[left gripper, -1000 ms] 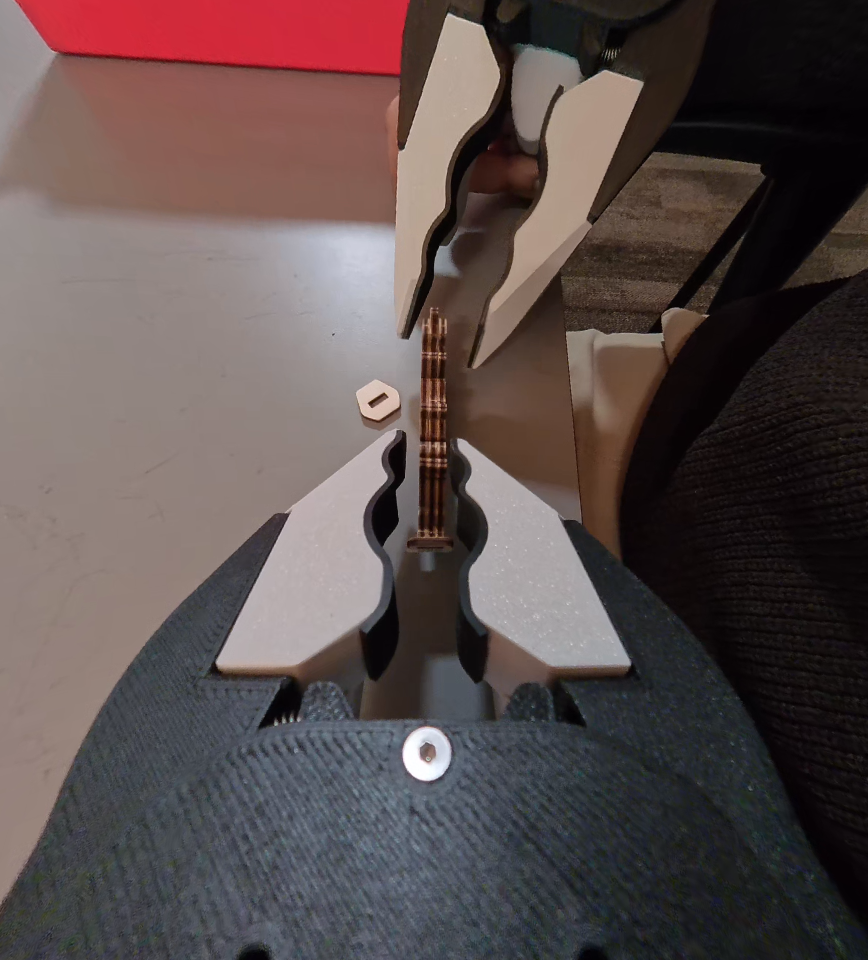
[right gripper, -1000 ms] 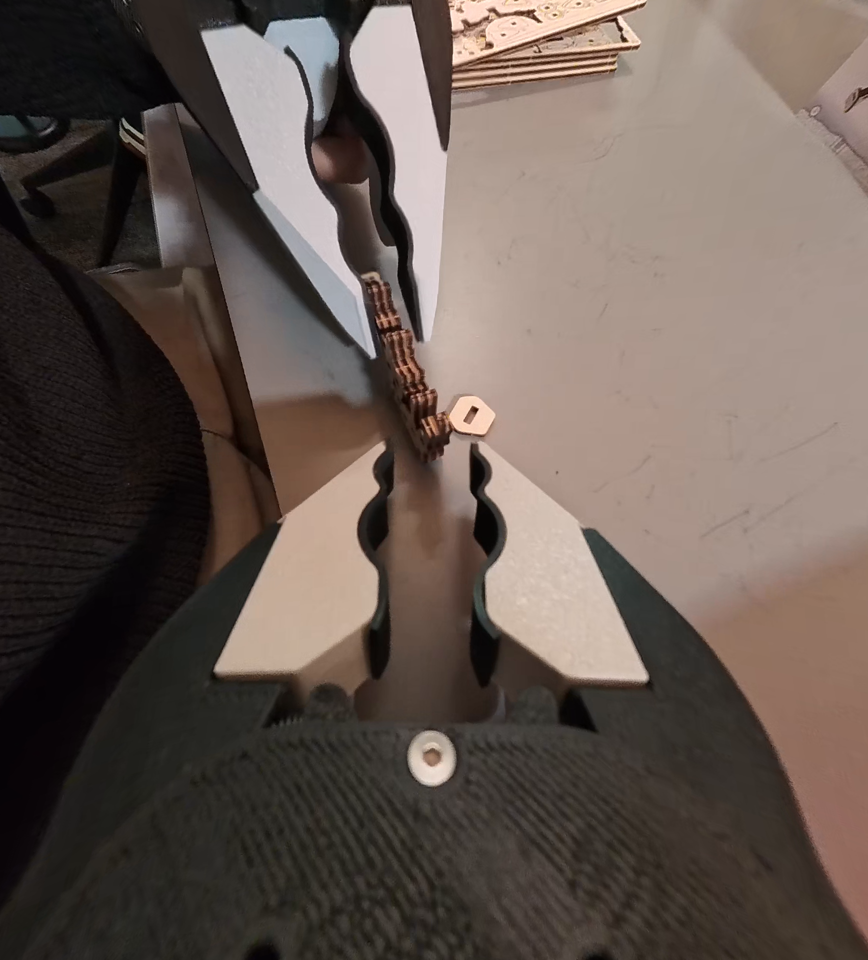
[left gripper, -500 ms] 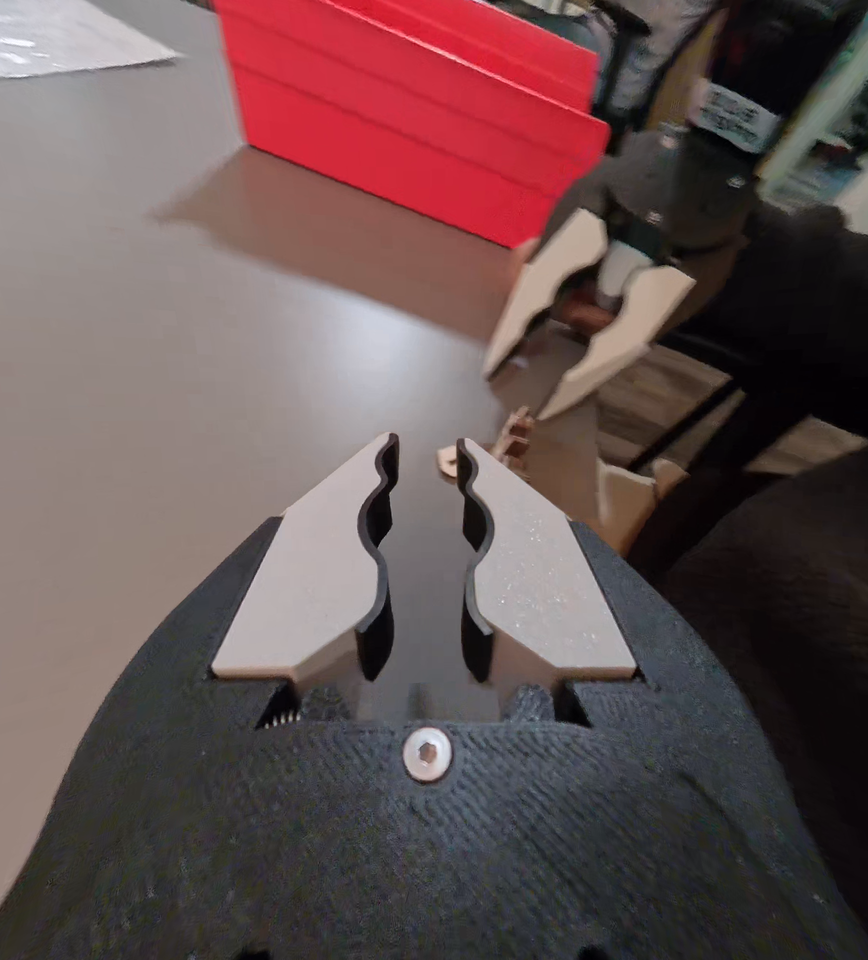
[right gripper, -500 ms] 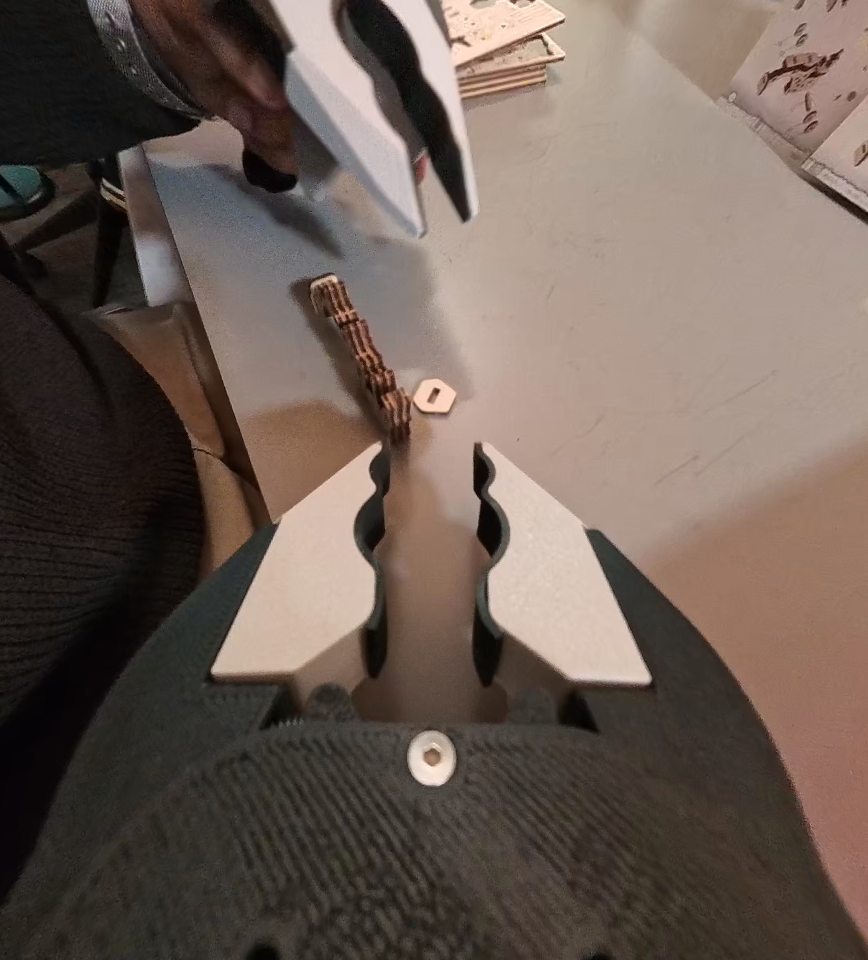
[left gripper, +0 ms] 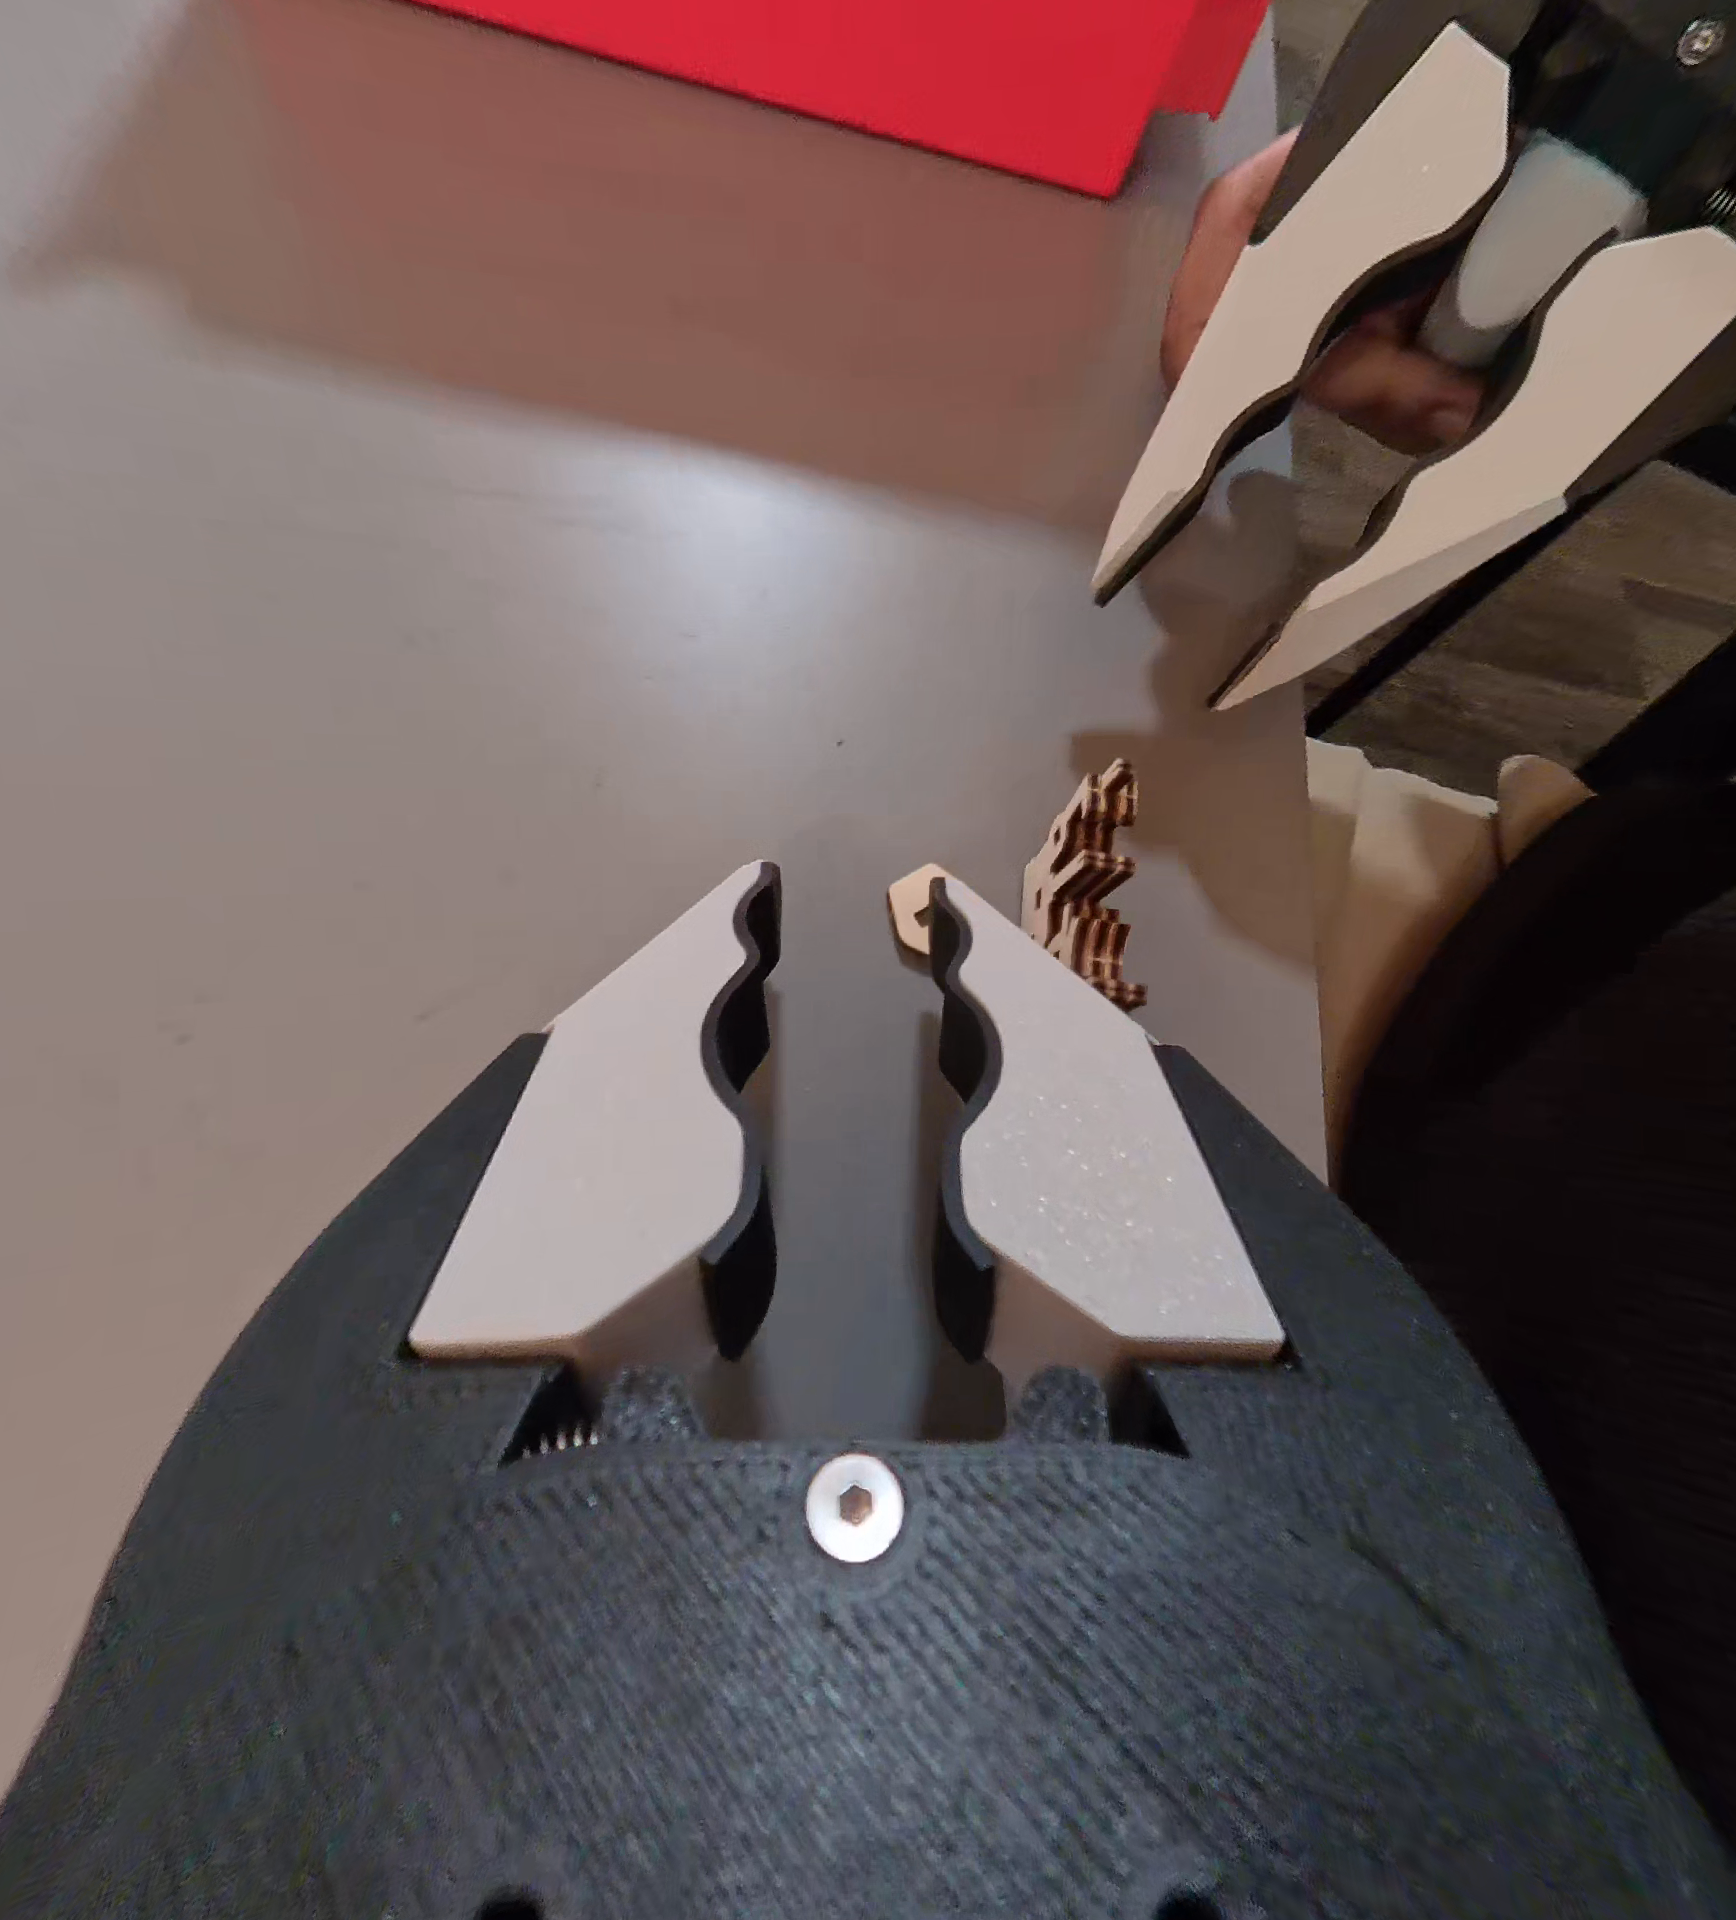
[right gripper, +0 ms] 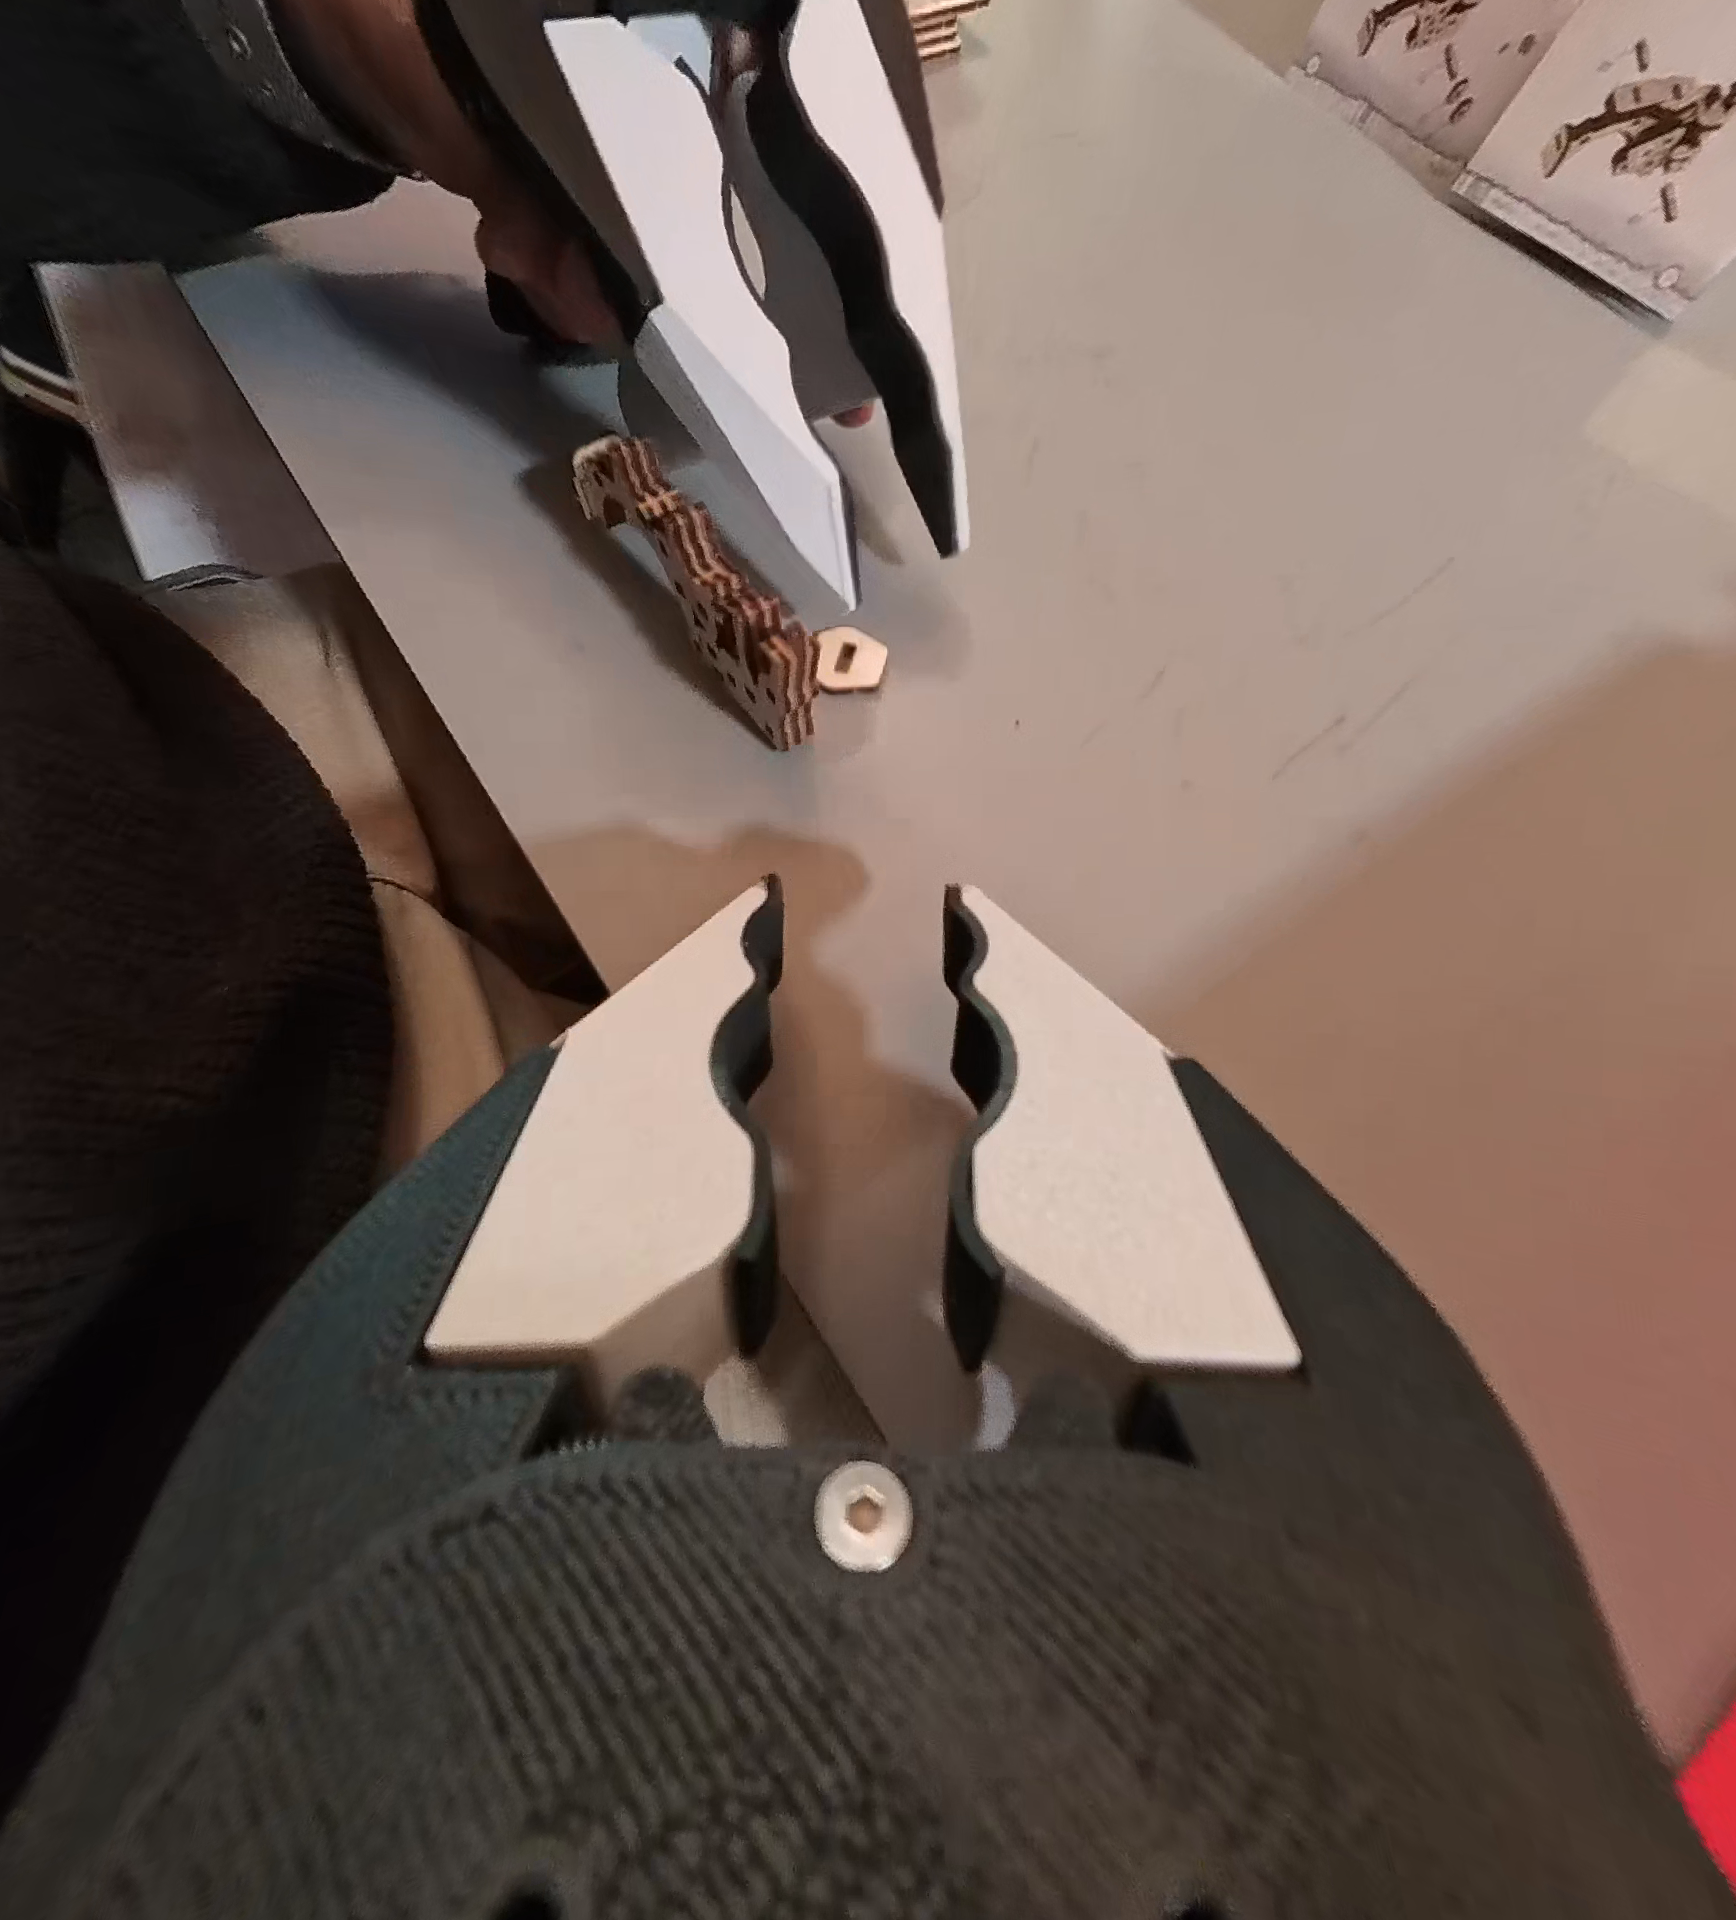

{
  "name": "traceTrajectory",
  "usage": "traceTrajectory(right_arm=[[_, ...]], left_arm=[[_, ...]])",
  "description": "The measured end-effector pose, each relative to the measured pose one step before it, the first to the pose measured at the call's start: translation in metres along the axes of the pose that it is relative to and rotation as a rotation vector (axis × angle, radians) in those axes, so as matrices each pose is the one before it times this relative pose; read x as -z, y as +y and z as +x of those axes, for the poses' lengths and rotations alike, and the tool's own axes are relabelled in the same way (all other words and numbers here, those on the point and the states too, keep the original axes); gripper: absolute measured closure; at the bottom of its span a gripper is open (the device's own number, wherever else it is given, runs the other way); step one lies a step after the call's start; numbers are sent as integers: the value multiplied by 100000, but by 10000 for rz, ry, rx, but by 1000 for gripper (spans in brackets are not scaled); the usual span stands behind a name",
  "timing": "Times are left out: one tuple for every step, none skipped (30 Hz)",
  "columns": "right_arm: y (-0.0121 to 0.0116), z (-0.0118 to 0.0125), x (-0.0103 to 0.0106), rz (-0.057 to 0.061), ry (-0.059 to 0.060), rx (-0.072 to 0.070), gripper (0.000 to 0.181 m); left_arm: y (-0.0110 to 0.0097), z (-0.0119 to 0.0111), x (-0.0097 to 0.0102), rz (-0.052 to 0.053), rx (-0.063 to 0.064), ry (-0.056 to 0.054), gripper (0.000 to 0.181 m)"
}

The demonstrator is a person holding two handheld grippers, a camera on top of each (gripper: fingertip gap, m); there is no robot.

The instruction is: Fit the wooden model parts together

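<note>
A layered wooden model assembly [right gripper: 708,603] rests on the grey table [right gripper: 1259,623] near its front edge, free of both grippers. A small flat wooden piece with a slot [right gripper: 848,660] lies touching its near end. My left gripper [left gripper: 853,883] is open and empty, just left of the assembly [left gripper: 1087,904], with the small piece [left gripper: 908,914] behind its right fingertip. In the right wrist view it [right gripper: 900,571] hovers just beyond the assembly. My right gripper [right gripper: 861,888] is open and empty, a short way back from the parts. It also shows in the left wrist view [left gripper: 1160,644].
A red box [left gripper: 843,83] stands at one end of the table. Printed instruction sheets [right gripper: 1622,135] and a stack of wooden sheets [right gripper: 937,16] lie at the other end. The table edge [right gripper: 428,727] and a person's dark clothing [right gripper: 116,1039] are close to the parts. Spacing between my two grippers at the tips: around 8 cm.
The assembly stood between my left fingers a second ago; it now rests free on the table. My left gripper has shifted left of it. My right gripper has drawn back.
</note>
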State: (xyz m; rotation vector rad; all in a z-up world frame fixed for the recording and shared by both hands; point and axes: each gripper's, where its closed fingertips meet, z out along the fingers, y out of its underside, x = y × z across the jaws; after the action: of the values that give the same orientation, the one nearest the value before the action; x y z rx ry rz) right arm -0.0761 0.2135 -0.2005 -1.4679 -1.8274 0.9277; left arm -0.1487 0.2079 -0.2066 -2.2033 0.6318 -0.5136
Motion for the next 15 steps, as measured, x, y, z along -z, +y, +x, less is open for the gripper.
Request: traceTrajectory(right_arm=[[109,10,115,-7,50,-42,151],[108,27,90,-10,44,-43,151],[105,34,84,-11,39,-41,151],[88,29,84,-6,39,-36,151],[45,24,71,5,35,-27,151],[23,8,64,10,25,-20,151],[4,-1,53,8,19,-12,151],[-4,6,18,4,14,-2,151],[0,6,0,-1,8,6,151],[-15,-2,-9,-4,0,5,151],[-4,6,-33,-6,-8,2,151],[-16,-5,-30,-4,-12,7,151],[-40,-4,-38,2,-10,16,151],[-48,3,-47,3,-10,23,151],[-53,11,-60,0,-14,24,151]], left_arm=[[69,69,-198,-108,1,105,153],[190,35,-215,-185,-73,35,152],[230,77,-210,-207,-104,37,152],[202,28,-201,-188,-90,-8,152],[169,-10,-163,-155,-68,-18,152],[-13,14,-43,-21,-18,24,152],[-29,-91,3,13,54,-11,152],[37,-177,15,-12,99,-30,151],[-19,-211,63,26,99,-44,152],[51,-317,104,9,56,-117,152],[65,-490,157,13,43,-219,151],[45,-592,199,27,73,-267,152],[48,-679,208,40,118,-285,153],[8,-718,219,70,156,-301,154],[-36,-652,221,100,167,-259,157]])
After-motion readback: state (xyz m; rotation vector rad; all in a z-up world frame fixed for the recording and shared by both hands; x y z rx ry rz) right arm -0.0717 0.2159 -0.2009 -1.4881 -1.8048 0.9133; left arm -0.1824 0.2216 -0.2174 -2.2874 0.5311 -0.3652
